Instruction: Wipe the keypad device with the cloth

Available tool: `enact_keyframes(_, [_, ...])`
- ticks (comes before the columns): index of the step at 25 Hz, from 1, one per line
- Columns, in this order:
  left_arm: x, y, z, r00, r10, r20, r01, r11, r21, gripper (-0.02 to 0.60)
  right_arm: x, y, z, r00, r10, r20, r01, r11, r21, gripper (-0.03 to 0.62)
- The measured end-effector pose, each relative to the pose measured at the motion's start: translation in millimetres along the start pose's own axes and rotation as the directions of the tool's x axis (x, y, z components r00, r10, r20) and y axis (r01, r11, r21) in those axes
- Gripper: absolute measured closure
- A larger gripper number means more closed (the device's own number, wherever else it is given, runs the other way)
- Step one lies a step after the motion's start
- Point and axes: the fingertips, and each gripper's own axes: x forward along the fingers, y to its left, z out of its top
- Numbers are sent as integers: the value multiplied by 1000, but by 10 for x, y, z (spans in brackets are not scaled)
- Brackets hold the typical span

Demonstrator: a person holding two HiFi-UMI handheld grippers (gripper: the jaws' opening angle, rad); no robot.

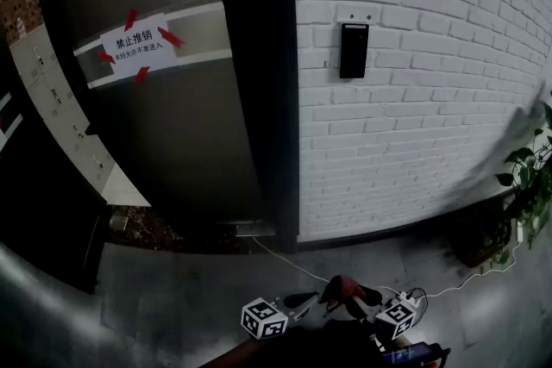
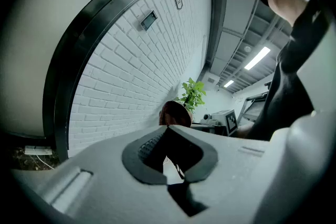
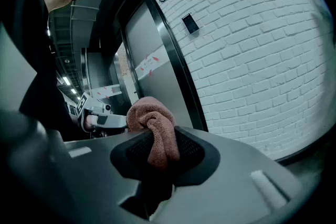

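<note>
The keypad device point(image 1: 354, 50) is a small black panel mounted high on the white brick wall point(image 1: 431, 99); it also shows small and far off as the keypad device point(image 2: 148, 20) and the keypad device point(image 3: 190, 23). A reddish-brown cloth point(image 3: 153, 126) is bunched between the pads of my right gripper point(image 3: 160, 136), which is shut on it. In the head view the cloth point(image 1: 343, 287) sits low, between my left gripper point(image 1: 300, 302) and my right gripper point(image 1: 369, 299), well below the keypad. My left gripper point(image 2: 168, 134) has its pads together with nothing between them; the cloth point(image 2: 175, 113) shows just beyond its tips.
A dark metal door point(image 1: 172, 125) with a taped paper notice point(image 1: 138, 47) stands left of the brick wall, in a black frame point(image 1: 267, 82). A white cable point(image 1: 289, 261) runs over the grey floor. A potted plant point(image 1: 530, 185) is at the right edge.
</note>
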Motion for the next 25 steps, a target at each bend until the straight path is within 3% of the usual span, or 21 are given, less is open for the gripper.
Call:
enact_keyframes(13, [189, 475, 132, 997, 76, -13, -77, 995, -56, 578, 520, -427, 41, 997, 68, -40, -66, 997, 35, 508])
enact_keyframes(20, [790, 840, 682, 996, 80, -40, -81, 996, -21, 577, 771, -1181, 346, 997, 69, -27, -67, 996, 66, 508])
enact_keyframes(25, [1218, 1055, 1079, 995, 100, 4, -100, 995, 7, 578, 938, -1589, 716, 990, 139, -33, -138, 990, 17, 508])
